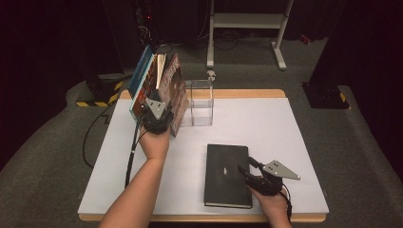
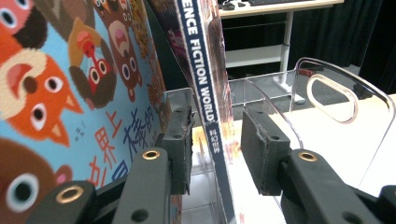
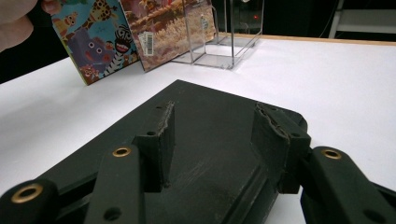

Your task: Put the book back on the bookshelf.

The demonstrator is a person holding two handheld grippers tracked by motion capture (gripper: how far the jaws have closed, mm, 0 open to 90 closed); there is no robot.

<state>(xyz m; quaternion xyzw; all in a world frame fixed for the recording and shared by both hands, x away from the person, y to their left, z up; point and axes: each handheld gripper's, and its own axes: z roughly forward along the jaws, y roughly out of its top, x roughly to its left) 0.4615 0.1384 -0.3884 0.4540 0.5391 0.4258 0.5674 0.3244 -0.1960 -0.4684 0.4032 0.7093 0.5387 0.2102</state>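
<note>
Several picture books lean to the left at the left end of a clear acrylic rack [image 1: 199,102]. The outermost is a blue animal book [image 1: 141,78] [image 2: 70,93]. My left gripper [image 1: 157,118] [image 2: 217,149] straddles the spine of a science fiction book [image 1: 173,90] [image 2: 205,93]. Its pads [image 2: 180,149] stand open, with a gap on each side of the spine. A black book [image 1: 228,175] [image 3: 205,107] lies flat near the table's front edge. My right gripper [image 1: 244,168] [image 3: 217,135] hovers open low over that book's right side, with nothing between its jaws.
The white table top [image 1: 266,128] has a wooden rim [image 1: 247,93]. On the floor behind it stands a white metal frame [image 1: 247,21], and black bases with yellow stripes [image 1: 97,97] sit at the back left and right. The rack's curved clear dividers [image 2: 327,93] rise just right of the left jaws.
</note>
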